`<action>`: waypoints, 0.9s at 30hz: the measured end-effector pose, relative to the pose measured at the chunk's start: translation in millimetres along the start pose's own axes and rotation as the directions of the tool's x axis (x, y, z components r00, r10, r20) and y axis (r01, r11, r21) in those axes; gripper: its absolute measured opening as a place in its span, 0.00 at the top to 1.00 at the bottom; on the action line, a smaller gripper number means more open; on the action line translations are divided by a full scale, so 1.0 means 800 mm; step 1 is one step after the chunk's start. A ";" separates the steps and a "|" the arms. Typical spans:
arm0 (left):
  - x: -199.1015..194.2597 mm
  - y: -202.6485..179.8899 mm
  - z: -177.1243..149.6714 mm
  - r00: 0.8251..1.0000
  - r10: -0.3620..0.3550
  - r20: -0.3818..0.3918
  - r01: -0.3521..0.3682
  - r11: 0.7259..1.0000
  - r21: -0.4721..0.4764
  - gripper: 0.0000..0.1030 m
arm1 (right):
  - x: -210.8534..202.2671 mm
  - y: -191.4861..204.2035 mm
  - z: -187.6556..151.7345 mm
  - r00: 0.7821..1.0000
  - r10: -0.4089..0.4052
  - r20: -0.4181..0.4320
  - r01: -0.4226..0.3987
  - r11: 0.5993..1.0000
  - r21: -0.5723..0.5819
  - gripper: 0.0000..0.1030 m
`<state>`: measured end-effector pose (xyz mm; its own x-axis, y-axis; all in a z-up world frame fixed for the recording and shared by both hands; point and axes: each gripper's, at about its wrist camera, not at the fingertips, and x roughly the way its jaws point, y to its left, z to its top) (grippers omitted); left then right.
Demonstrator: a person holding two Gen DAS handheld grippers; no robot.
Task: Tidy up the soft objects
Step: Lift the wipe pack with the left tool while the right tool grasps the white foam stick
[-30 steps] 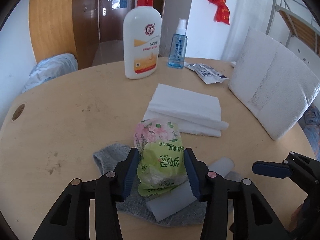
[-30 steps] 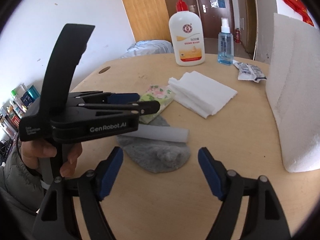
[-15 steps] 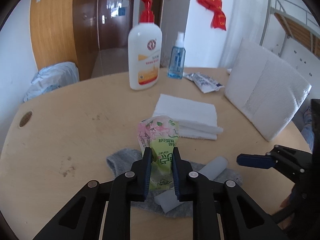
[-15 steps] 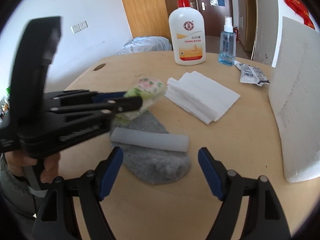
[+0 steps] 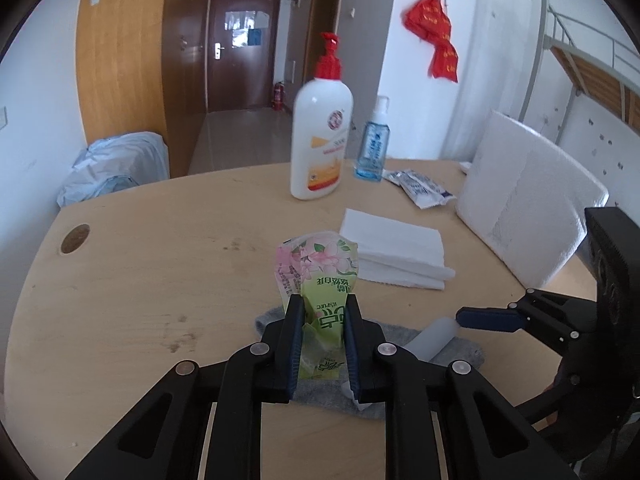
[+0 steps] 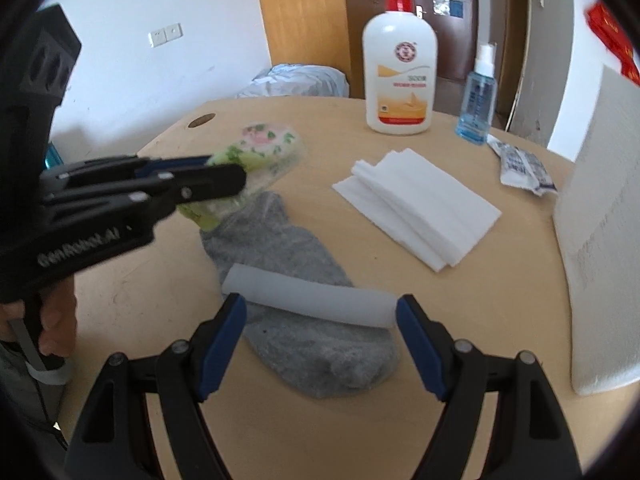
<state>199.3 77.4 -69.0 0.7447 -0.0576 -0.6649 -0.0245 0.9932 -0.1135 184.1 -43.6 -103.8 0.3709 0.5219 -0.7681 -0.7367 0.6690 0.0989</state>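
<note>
Left gripper [image 5: 322, 344] pinches a green floral tissue pack [image 5: 318, 280] lifted clear of the grey sock [image 6: 296, 292] at the table's near edge, likely for sorting, while the right gripper [image 6: 320, 344], jaws spread and empty, hovers by the white foam roll [image 6: 308, 300] lying on that sock.

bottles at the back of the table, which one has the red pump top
The big white lotion bottle with the orange label. The smaller clear blue bottle beside it has a white spray nozzle instead.
</note>
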 end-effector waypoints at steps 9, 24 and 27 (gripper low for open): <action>-0.010 0.032 -0.003 1.000 0.004 0.002 -0.004 0.999 -0.041 0.80 | -0.002 0.017 0.014 1.000 -0.017 0.014 0.018 0.997 -0.077 0.21; -0.020 0.036 -0.004 1.000 -0.011 0.013 0.012 0.998 -0.054 0.80 | 0.028 0.020 0.016 0.994 -0.031 -0.107 0.013 0.985 -0.171 0.37; -0.019 0.035 -0.003 1.000 -0.012 0.011 0.013 0.998 -0.056 0.80 | 0.018 0.022 0.009 0.994 -0.056 -0.099 0.037 0.982 -0.183 0.55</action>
<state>185.6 106.0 -64.2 0.7525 -0.0684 -0.6550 -0.0522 0.9853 -0.1629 180.3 -20.5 -108.9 0.3536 0.4289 -0.8313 -0.8137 0.5794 -0.0471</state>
